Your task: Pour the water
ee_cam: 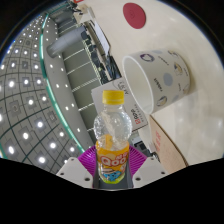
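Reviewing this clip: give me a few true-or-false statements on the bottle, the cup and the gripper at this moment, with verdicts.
1. The bottle sits between the gripper fingers, pink pads against its sides. True.
2. The bottle's cap is blue. False: the cap is yellow.
3. The paper cup is beyond the bottle, with its opening tipped toward the camera. True.
4. The cup is plain white with no print. False: it carries small printed figures on its side.
5. A round red mark shows on the pale surface beyond the cup. True.
6. The bottle's label is green. False: it is yellow with blue and red lettering.
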Motion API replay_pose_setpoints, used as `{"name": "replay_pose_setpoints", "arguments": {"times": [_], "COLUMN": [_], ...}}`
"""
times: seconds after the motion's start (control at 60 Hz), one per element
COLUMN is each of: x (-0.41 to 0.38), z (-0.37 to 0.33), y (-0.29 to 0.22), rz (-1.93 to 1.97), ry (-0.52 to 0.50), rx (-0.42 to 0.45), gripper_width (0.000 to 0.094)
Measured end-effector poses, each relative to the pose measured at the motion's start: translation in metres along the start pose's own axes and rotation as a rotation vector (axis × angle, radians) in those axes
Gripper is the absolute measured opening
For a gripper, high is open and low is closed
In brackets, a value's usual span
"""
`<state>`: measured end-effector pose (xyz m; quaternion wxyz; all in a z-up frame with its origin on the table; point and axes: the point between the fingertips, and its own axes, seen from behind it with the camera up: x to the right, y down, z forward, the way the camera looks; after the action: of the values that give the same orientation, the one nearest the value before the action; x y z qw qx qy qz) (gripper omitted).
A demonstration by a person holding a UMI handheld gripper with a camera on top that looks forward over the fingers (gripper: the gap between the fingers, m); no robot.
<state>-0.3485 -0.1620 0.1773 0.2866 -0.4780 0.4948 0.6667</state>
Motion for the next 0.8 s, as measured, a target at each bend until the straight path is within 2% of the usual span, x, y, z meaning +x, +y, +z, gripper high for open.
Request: {"name": "replay_pose_setpoints", "arguments": {"times": [0.2, 0.383, 0.5, 0.65, 0.8], "x": [-0.031, -0.094, -0.125, -0.140, -0.111], "z": [0.005, -0.009, -0.024, -0.046, -0.057], "y": [-0.002, -0.039, -0.082, -0.155, -0.228], "rz": [-0.433, -0.983, -1.251, -1.595, -1.838], "ry": [0.093, 0.168, 0.220, 0.345, 0.466], "rx": [-0.038, 0.003, 0.052, 0.108, 0.083], "gripper_width": [0.0395, 0.0394, 0.0396, 0.0394, 0.0394]}}
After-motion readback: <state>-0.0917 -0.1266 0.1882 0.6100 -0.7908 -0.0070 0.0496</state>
